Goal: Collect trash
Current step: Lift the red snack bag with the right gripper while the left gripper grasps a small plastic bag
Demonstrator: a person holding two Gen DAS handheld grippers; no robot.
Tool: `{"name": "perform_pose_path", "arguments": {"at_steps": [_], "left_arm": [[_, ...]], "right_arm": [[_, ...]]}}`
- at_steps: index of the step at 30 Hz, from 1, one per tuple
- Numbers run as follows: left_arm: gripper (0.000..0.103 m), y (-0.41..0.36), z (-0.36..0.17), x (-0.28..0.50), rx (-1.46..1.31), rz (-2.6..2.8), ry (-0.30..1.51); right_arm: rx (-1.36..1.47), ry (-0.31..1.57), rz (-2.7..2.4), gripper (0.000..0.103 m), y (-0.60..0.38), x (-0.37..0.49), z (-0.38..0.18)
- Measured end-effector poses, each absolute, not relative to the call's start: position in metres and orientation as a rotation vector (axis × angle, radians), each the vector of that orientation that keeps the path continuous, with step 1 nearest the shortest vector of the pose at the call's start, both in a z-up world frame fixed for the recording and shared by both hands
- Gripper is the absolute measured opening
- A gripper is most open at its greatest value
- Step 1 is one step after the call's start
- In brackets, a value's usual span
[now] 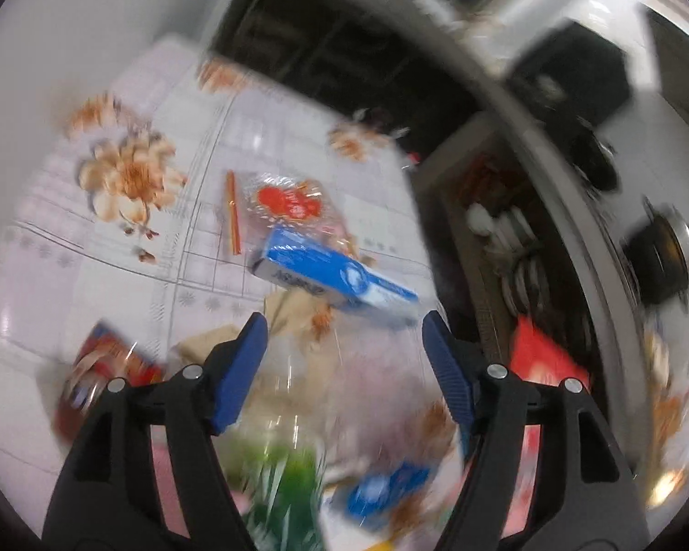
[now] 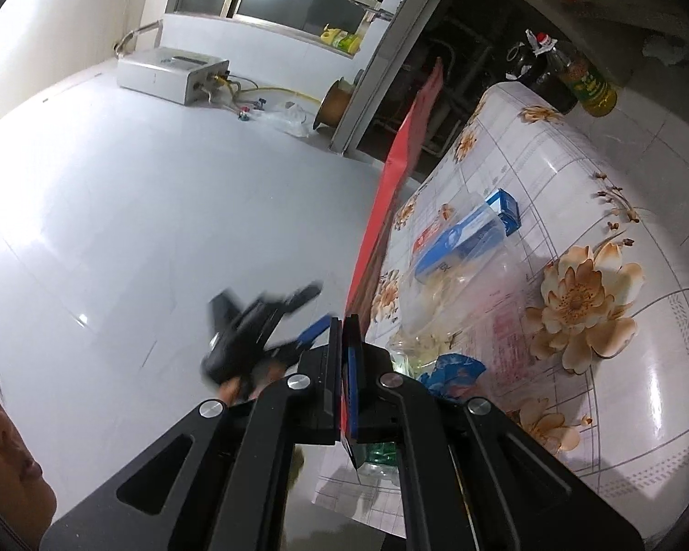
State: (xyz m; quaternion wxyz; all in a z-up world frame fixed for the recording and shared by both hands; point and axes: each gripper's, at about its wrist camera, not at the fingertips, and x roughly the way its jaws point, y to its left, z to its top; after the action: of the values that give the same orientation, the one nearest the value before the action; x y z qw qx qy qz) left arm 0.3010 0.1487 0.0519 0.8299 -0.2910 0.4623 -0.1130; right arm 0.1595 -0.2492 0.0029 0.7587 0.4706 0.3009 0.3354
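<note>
My left gripper (image 1: 344, 326) is open and empty, above a floral tablecloth strewn with trash: a blue toothpaste box (image 1: 330, 275), a clear wrapper with red print (image 1: 289, 202), a red-orange stick (image 1: 232, 211), a red packet (image 1: 101, 367), a blue wrapper (image 1: 386, 486) and a clear bottle with a green label (image 1: 289, 473). The view is blurred. My right gripper (image 2: 343, 321) is shut on the edge of a red plastic bag (image 2: 390, 193), held at the table's left edge. The blue box (image 2: 464, 234) and a clear bag (image 2: 450, 294) lie on the table. The left gripper (image 2: 257, 335) shows blurred.
The table (image 2: 620, 413) carries dark bottles (image 2: 592, 82) at its far end. A white floor (image 2: 160, 211) lies left of it, with a white appliance (image 2: 170, 73) by the wall. Shelves with dishes (image 1: 505, 238) and a black pot (image 1: 661, 252) stand right of the table.
</note>
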Motion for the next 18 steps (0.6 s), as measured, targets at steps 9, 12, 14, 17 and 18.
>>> {"name": "perform_pose_path", "arguments": {"at_steps": [9, 12, 14, 17, 18], "left_arm": [[0.065, 0.185, -0.042, 0.428, -0.901, -0.001, 1.262], [0.071, 0.187, -0.063, 0.443, -0.946, 0.005, 1.321], [0.072, 0.188, -0.075, 0.445, -0.976, 0.03, 1.344], [0.073, 0.19, -0.086, 0.452, -1.024, 0.017, 1.347], [0.073, 0.189, -0.087, 0.453, -1.028, 0.015, 1.33]], "right_arm": [[1.07, 0.654, 0.778, 0.002, -0.257, 0.176, -0.008], [1.09, 0.662, 0.782, 0.002, -0.261, 0.182, -0.015], [1.104, 0.67, 0.781, 0.002, -0.263, 0.185, -0.02], [1.122, 0.68, 0.778, 0.002, -0.266, 0.189, -0.026], [1.128, 0.684, 0.775, 0.002, -0.266, 0.19, -0.028]]}}
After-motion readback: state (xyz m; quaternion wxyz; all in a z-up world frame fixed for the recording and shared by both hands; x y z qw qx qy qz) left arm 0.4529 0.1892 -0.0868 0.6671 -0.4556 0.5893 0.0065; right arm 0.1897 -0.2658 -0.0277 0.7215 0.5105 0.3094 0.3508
